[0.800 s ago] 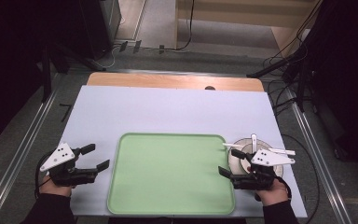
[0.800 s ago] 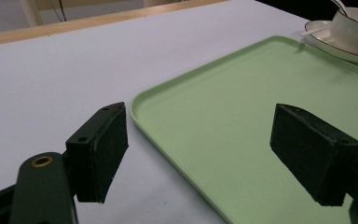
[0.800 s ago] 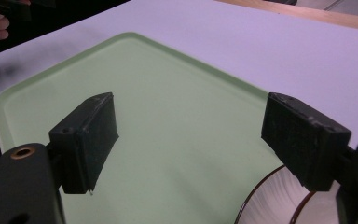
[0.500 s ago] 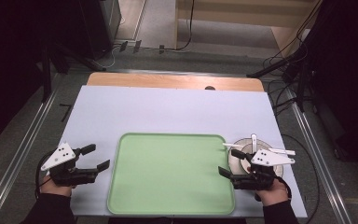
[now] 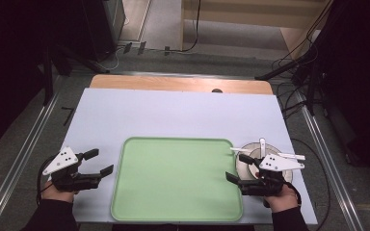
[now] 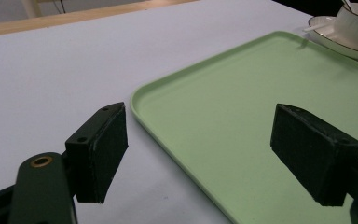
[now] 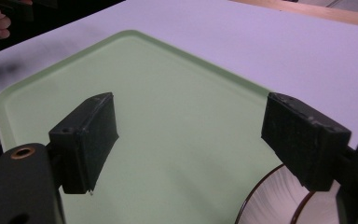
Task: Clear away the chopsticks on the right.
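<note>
While both grippers rest low at the near edge of the table [image 5: 173,113], the work in hand looks like it centres on the cup [image 6: 356,23] and saucer [image 5: 248,163] that sit just right of the green tray [image 5: 173,180]. The right gripper [image 5: 235,168] is plainly the nearer one: in the high view it hovers right over the saucer's near side, its jaws pointing left and slightly away, toward the tray. Its jaws stand wide with nothing between them; in the right gripper view the saucer's rim [image 7: 270,200] curves in at the bottom right, below and beside the right-hand pad [image 7: 303,140], so the crockery lies under and to the outer side of the claw, not in front of it. The left gripper [image 5: 100,162] sits well apart, across the whole tray, jaws equally wide and empty, aimed at the tray's left edge; from its own view the cup shows far off at the top right. A thin white utensil [image 5: 262,143] lies across the cup, its long axis running roughly away from the person, and another pale handle [image 5: 291,156] runs left to right. I judge the right hand must pull back or turn toward the cup before any grasp, since its claw now points past it
</note>
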